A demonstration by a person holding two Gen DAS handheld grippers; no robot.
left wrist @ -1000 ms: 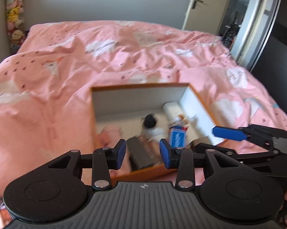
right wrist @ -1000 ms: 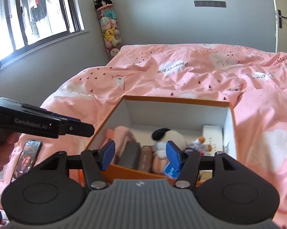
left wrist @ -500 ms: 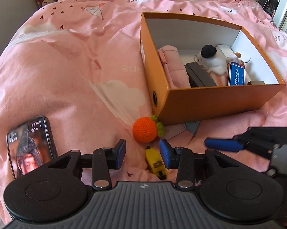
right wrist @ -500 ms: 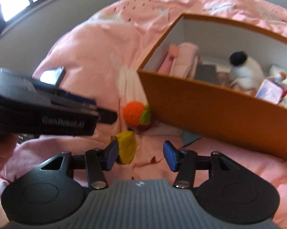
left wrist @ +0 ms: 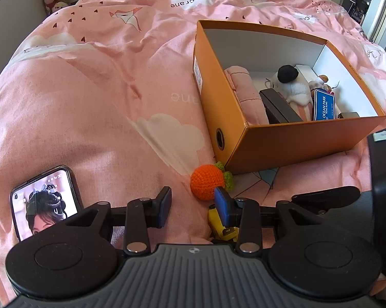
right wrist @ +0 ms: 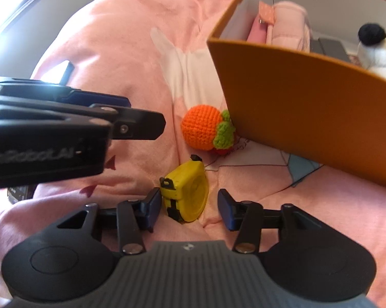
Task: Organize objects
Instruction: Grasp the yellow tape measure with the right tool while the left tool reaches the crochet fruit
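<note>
- The orange box on the bed already holds a plush, a pink bundle, dark cases and a blue card – most of the tidying looks done.
- Left outside, just by the box's near corner: a crocheted orange, and a yellow tape measure a little nearer than it.
- A phone lies well away from the box.
- Right claw is closing around the tape – one pad about touching, the other apart.
- Left claw hovers part open, empty, near the orange.
</note>
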